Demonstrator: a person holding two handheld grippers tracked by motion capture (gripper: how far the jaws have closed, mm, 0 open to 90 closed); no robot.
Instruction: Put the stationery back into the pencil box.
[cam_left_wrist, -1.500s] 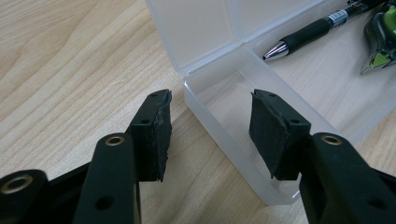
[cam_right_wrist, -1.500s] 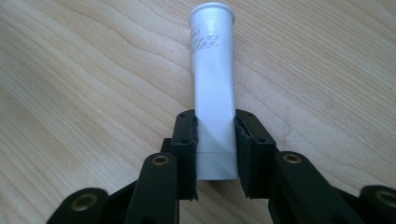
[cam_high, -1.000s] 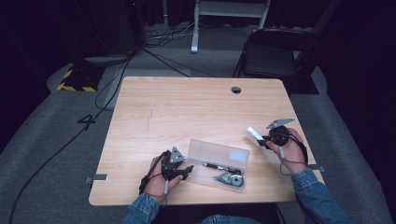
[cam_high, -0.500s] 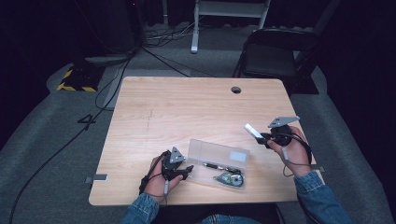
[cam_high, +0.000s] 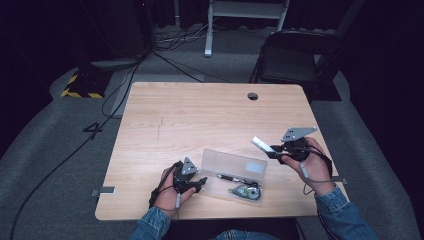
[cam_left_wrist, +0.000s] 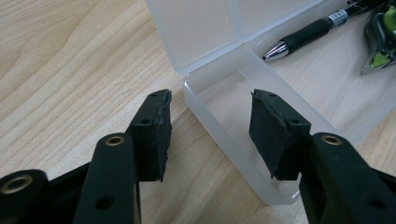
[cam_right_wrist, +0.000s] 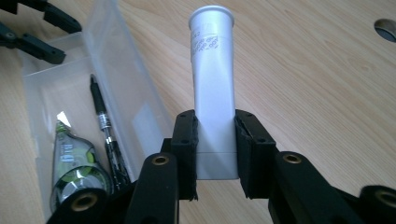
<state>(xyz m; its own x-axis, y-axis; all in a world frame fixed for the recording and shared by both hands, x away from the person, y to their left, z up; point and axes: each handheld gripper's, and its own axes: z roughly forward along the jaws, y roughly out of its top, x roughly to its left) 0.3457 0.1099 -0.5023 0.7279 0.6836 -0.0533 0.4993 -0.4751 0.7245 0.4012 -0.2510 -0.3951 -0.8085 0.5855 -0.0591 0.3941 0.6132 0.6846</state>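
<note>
Now — clear case (cam_high: 232, 172): pen (cam_right_wrist: 105, 130), tape dispenser (cam_right_wrist: 74, 170) | left jaws agape | right jaws clamp white tube (cam_right_wrist: 214, 93)

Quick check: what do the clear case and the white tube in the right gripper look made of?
Clear rectangular case: frosted translucent plastic, likely; the wood grain shows through its walls. White squeeze tube in the right gripper: smooth matte plastic by its look, with a flat crimped end.

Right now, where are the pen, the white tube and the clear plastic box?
Pen (cam_right_wrist: 105, 128): right gripper view, middle of its black barrel.
White tube (cam_right_wrist: 214, 88): right gripper view, its body above the jaws.
Clear plastic box (cam_left_wrist: 224, 135): left gripper view, its near wall.
</note>
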